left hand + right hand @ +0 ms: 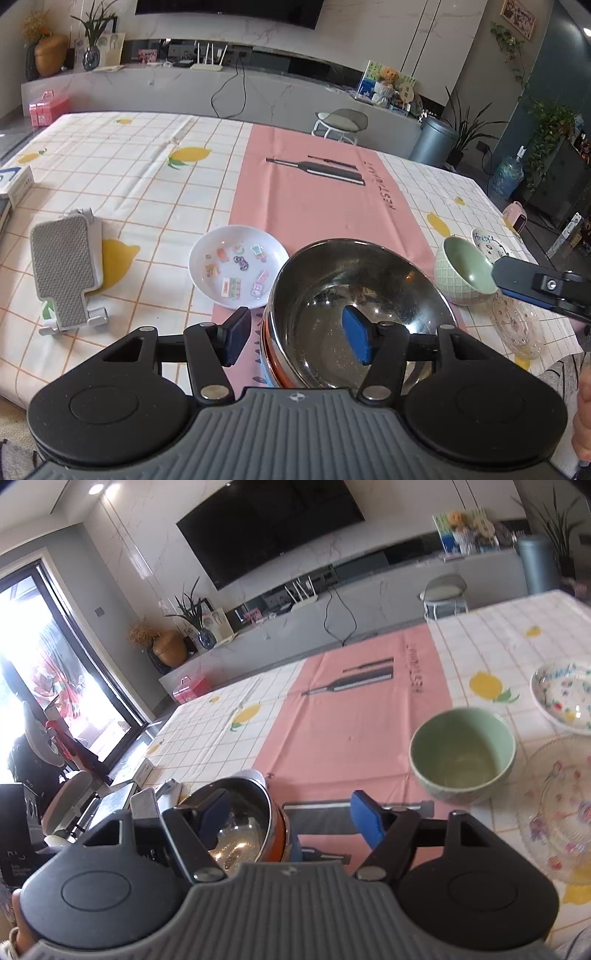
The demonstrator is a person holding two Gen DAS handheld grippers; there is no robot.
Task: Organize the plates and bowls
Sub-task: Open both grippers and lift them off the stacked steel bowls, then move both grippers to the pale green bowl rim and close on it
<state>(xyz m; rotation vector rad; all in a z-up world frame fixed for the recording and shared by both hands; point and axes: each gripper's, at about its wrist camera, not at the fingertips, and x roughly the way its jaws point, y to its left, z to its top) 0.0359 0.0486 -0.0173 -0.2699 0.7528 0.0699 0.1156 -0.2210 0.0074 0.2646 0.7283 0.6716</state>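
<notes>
The left gripper (297, 341) has its fingers spread astride the steel bowl's (354, 310) near rim, not pinching; the right gripper (295, 819) is spread and empty. The green bowl (461, 755), white plate (238, 271) and glass plate (557, 812) lie apart on the surface (147, 192), so most sorting looks undone.

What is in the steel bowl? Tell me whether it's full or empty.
Empty. The steel bowl stands upright on the tablecloth, and its bare shiny bottom shows from the left wrist view, with only reflections inside.
</notes>
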